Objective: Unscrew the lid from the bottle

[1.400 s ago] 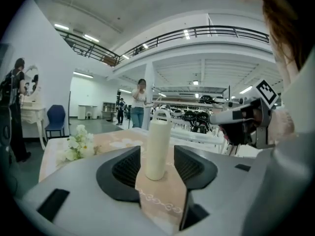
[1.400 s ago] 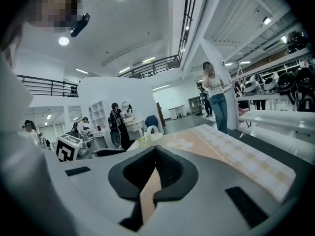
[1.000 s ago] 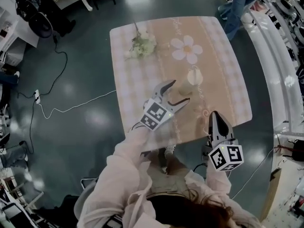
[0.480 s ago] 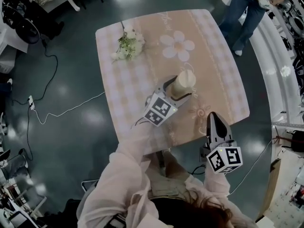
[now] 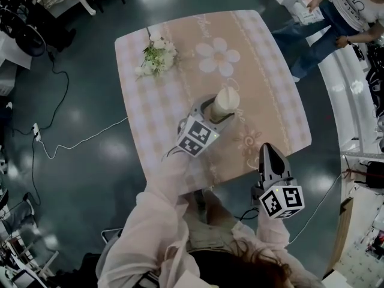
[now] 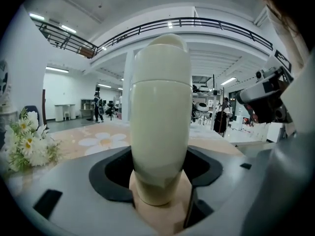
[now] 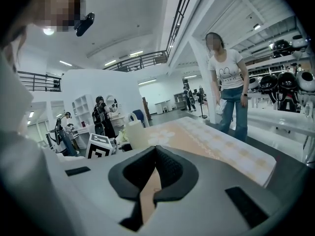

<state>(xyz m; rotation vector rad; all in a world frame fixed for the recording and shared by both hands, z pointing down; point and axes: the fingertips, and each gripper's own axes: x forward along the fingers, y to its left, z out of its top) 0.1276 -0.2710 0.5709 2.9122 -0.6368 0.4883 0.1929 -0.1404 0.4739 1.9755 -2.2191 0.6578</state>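
Two hand-held grippers were in view over a square table (image 5: 264, 89) covered by a pink checked cloth printed with daisies. One tall, cream-coloured, round-shouldered bottle (image 5: 223, 104) stood upright near the middle of that table, its domed lid (image 6: 162, 58) of the same cream colour seated on top. The left gripper (image 5: 215, 111) had just been closing its jaws about the lower body of the bottle, which stood between them with the black pads meeting its sides. The right gripper (image 5: 267, 152) was held over the near edge of the table, to the right of the bottle and apart from it, jaws pressed together with nothing between them. A small bunch of white flowers (image 5: 155, 56) lay toward the far left corner. A person (image 7: 229, 82) in a white top stood beyond the far right side.
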